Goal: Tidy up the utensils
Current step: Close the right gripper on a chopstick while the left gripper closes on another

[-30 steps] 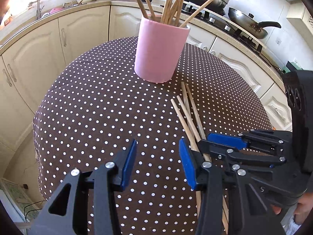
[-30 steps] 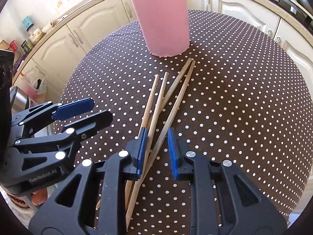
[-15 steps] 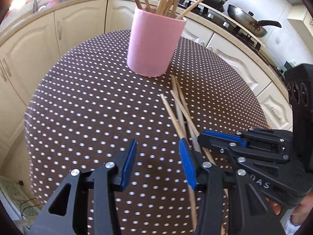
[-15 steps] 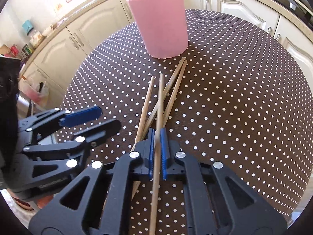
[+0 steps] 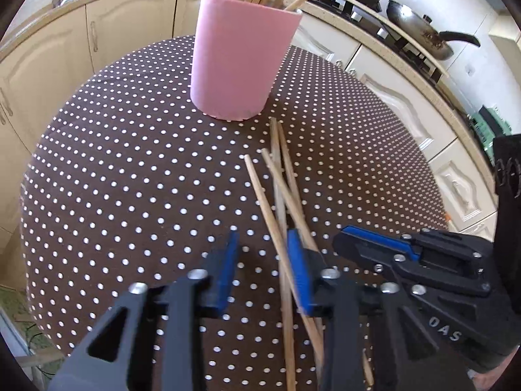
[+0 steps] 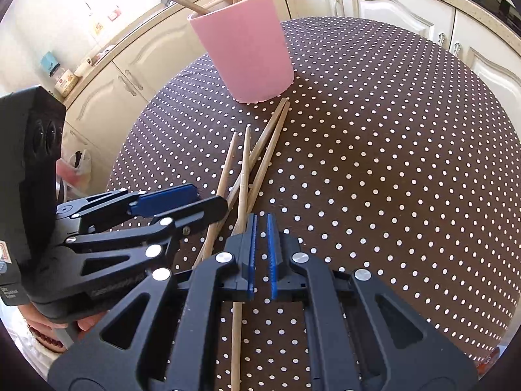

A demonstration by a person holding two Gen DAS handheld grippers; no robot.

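Note:
A pink cup (image 5: 242, 62) (image 6: 247, 55) holding several wooden chopsticks stands on the round polka-dot table (image 5: 114, 176) (image 6: 390, 150). Several loose chopsticks (image 5: 280, 189) (image 6: 257, 156) lie crossed in front of it. My left gripper (image 5: 263, 270) is open, low over their near ends, with one chopstick running between its fingers. My right gripper (image 6: 260, 251) is nearly shut with a narrow empty gap; one chopstick (image 6: 242, 176) passes under its left finger, outside the gap. The right gripper also shows in the left wrist view (image 5: 384, 244), and the left gripper in the right wrist view (image 6: 182, 198).
Cream kitchen cabinets (image 5: 71, 49) and a counter curve around behind the table. A stove with a frying pan (image 5: 420, 37) and a pot sits at the back right. The table edge drops off near on the left (image 5: 29, 260).
The left gripper moved right and forward over the chopsticks' near ends. The right gripper, shut on a chopstick half a second ago, now has an empty gap, the chopstick lying left of it.

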